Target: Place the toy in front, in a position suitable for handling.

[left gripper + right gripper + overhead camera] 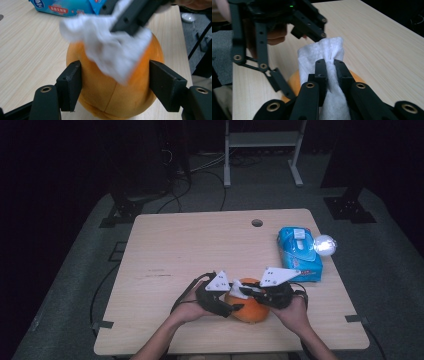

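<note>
A round orange ball point(253, 314) rests on the wooden table point(200, 245) near its front edge. My left gripper point(237, 304) has its black jaws on both sides of the orange ball point(112, 100), and the pads dent its soft skin. My right gripper point(248, 291) comes in from the right, shut on a crumpled white wipe point(238, 290). It holds the wipe point(110, 47) against the top of the ball. In the right gripper view the wipe point(324, 50) is pinched between the right gripper's point(331, 68) two jaws, with the ball point(356, 75) showing beneath.
A blue pack of wet wipes point(299, 254) lies at the table's right side, with a bright white round glare point(324, 245) beside it. A cable hole point(257, 223) sits near the far edge. A metal frame point(262, 142) and cables stand on the floor beyond.
</note>
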A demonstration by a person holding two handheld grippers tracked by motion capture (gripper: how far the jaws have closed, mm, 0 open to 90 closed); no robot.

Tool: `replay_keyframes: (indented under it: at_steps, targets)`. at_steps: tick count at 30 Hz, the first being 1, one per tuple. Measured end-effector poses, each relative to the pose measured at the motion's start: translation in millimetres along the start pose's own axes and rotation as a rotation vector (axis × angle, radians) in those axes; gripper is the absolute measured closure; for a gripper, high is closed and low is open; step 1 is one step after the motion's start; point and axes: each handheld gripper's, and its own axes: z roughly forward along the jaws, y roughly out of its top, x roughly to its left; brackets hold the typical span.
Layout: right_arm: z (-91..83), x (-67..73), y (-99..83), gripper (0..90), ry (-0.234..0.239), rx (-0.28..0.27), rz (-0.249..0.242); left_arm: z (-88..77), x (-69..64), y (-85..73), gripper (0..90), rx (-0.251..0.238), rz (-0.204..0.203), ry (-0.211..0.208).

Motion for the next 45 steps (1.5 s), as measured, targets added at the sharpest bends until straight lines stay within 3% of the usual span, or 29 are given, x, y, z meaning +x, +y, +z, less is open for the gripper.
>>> replay_keyframes:
  at_steps: [4, 7, 10, 11, 13, 15, 18, 21, 23, 27, 30, 32, 35, 37, 40, 42, 45]
  targets:
    - [-6.1, -12.0, -7.9, 81.6, -0.012, 0.01, 0.034, -0.3, 3.8, -2.6, 24.5, -0.039, -0.009, -0.02]
    - [-9.6, -15.9, -13.7, 81.6, 0.005, 0.003, 0.065, 1.5, 9.1, -5.7, 12.0, -0.045, -0.056, -0.016]
    - [-13.1, -18.9, -15.9, 81.6, 0.009, -0.002, 0.084, 5.7, 12.8, -9.6, 11.0, -0.054, -0.113, -0.051]
    - [-13.6, -19.2, -15.9, 81.6, 0.008, -0.002, 0.083, 5.7, 12.5, -10.0, 16.2, -0.059, -0.105, -0.07]
    - [-14.3, -18.7, -15.0, 81.5, 0.001, 0.003, 0.075, 4.6, 10.3, -8.5, 26.2, -0.054, -0.089, -0.056]
    - [-16.0, -17.5, -12.7, 81.6, -0.012, 0.003, 0.062, 3.0, 8.4, -6.0, 30.7, -0.051, -0.071, -0.045]
    - [-16.5, -6.0, -3.4, 81.7, -0.033, 0.017, 0.007, 2.8, 4.6, -2.4, 32.3, -0.04, -0.042, -0.033]
    - [-7.9, 7.7, 3.8, 81.7, 0.002, 0.017, -0.025, 3.2, -1.6, 2.6, 32.3, -0.017, -0.005, -0.014]
    - [-2.0, 11.1, 6.1, 81.8, -0.002, 0.025, -0.046, 3.7, -5.3, 4.1, 32.4, -0.005, 0.017, 0.003]
    - [-2.7, 1.2, 4.8, 81.8, -0.023, 0.015, -0.004, 4.4, -5.2, 1.9, 32.6, 0.001, 0.028, 0.002]
    - [-8.8, -12.4, -1.7, 81.8, -0.079, 0.024, 0.031, 4.2, -4.3, -0.6, 32.7, 0.02, 0.042, 0.003]
    - [-12.8, -20.6, -8.1, 81.7, -0.086, 0.026, 0.062, 4.1, -2.1, -3.9, 32.5, 0.021, 0.029, 0.001]
    - [-16.7, -29.6, -20.2, 81.7, -0.061, 0.026, 0.118, 3.8, 3.0, -8.2, 29.9, 0.008, 0.006, -0.021]
    - [-17.1, -29.8, -23.6, 81.7, -0.045, 0.02, 0.134, 2.6, 8.0, -8.7, 23.3, -0.022, -0.048, -0.057]
    - [-16.4, -25.0, -23.1, 81.7, -0.015, 0.014, 0.133, 0.0, 17.1, -11.0, 18.0, -0.106, -0.174, -0.121]
    - [-13.1, -18.6, -21.2, 81.7, 0.011, 0.023, 0.11, 2.0, 18.8, -13.6, 19.3, -0.086, -0.198, -0.134]
    - [-8.3, -10.7, -14.9, 81.6, 0.01, 0.041, 0.074, 6.3, 15.0, -16.6, 25.9, -0.058, -0.173, -0.132]
